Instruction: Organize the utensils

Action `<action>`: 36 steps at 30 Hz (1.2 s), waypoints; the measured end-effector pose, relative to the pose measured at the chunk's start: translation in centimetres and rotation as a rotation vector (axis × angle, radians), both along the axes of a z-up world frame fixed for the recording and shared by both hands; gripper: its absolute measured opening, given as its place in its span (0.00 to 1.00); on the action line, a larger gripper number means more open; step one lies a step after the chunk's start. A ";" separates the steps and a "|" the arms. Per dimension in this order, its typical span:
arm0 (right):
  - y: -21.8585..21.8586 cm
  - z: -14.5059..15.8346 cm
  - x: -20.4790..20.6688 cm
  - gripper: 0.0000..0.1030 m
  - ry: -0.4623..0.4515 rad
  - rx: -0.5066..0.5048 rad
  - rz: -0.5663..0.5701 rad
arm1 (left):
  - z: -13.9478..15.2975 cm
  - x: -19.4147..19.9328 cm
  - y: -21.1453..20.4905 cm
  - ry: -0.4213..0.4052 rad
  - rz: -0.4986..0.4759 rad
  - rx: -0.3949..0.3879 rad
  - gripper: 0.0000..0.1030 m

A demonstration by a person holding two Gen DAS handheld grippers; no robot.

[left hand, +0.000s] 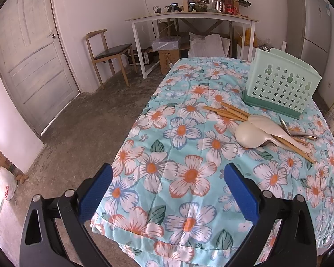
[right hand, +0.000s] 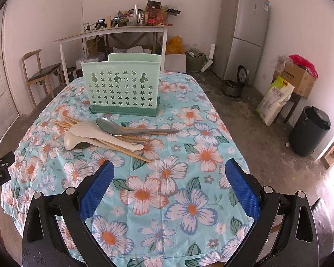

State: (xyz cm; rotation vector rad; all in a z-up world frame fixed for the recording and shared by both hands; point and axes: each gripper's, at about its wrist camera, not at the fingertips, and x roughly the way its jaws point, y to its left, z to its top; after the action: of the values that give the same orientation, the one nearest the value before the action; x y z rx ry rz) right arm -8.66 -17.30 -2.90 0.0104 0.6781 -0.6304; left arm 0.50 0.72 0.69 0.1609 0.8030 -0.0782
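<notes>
A table draped in a floral cloth [right hand: 189, 200] carries all the task items. Toward its far edge stands a pale green utensil holder [right hand: 122, 86] — upright, perforated with star cut-outs, on a darker green base. Just in front of it, toward the near side, lies a loose pile of utensils: bamboo chopsticks [right hand: 131, 151] fanned across the cloth, two cream plastic spoons [right hand: 95, 136] lying over them, and a metal spoon [right hand: 113, 125] on top, its handle pointing to the right edge. In the left wrist view the pile [left hand: 262, 131] lies toward the table's right edge. The left gripper [left hand: 168, 191] and right gripper [right hand: 169, 189] hover above the near edge — jaws of both spread wide, blue pads holding nothing.
</notes>
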 end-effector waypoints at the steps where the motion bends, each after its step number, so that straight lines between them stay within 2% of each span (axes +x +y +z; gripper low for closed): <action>1: 0.1 0.0 0.0 0.92 0.000 -0.004 0.000 | 0.0 0.0 0.0 -0.001 0.000 0.000 0.95; 36: -0.3 0.1 0.1 0.92 -0.001 0.018 0.006 | -0.1 0.1 -0.4 -0.013 -0.002 -0.003 0.95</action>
State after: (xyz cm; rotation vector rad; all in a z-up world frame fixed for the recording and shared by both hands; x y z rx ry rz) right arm -8.55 -17.63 -2.77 0.0254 0.6829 -0.6188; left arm 0.55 0.31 0.57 0.1591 0.7901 -0.0797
